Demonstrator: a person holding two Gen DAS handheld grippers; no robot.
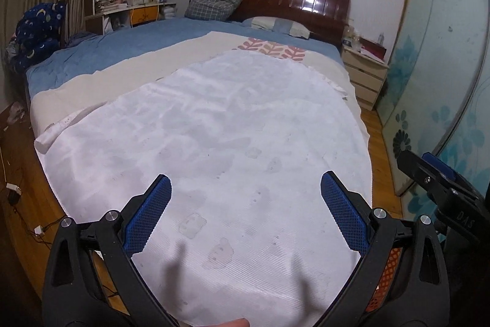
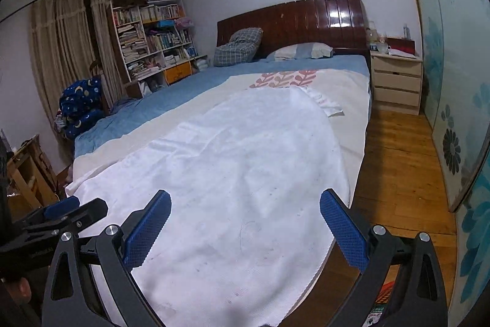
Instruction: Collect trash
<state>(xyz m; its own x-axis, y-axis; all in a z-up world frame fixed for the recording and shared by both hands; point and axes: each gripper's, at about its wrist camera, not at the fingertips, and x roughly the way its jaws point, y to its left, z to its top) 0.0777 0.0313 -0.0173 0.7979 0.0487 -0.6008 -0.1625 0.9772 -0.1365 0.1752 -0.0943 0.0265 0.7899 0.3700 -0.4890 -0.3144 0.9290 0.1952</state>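
left claw: the left gripper, black-framed with blue textured pads, has its jaws spread as wide as they go, nothing between them, held over the near end of the white woven cloth.
right claw: the right gripper, same black frame and blue pads, is equally wide apart and empty, over the same cloth nearer the bed's floor-side edge.
trash location: no clear piece of trash shows on the bed; only faint grey marks on the cloth. a bit of orange mesh peeks past the left gripper's frame, and something red and printed lies on the wooden plank floor below the right gripper; whether either is a bin or trash i cannot tell.
progress: judged from this, the bed top looks cleared and both claws carry nothing, so either the collecting is done or a fresh search is due. small pale scraps on the floor at the far left may be left to pick up, too small to be sure.
counts: two grippers; one bed with dark red wooden headboard; two pillows, one checked grey, one pale striped; one beige three-drawer nightstand; one white bookshelf.
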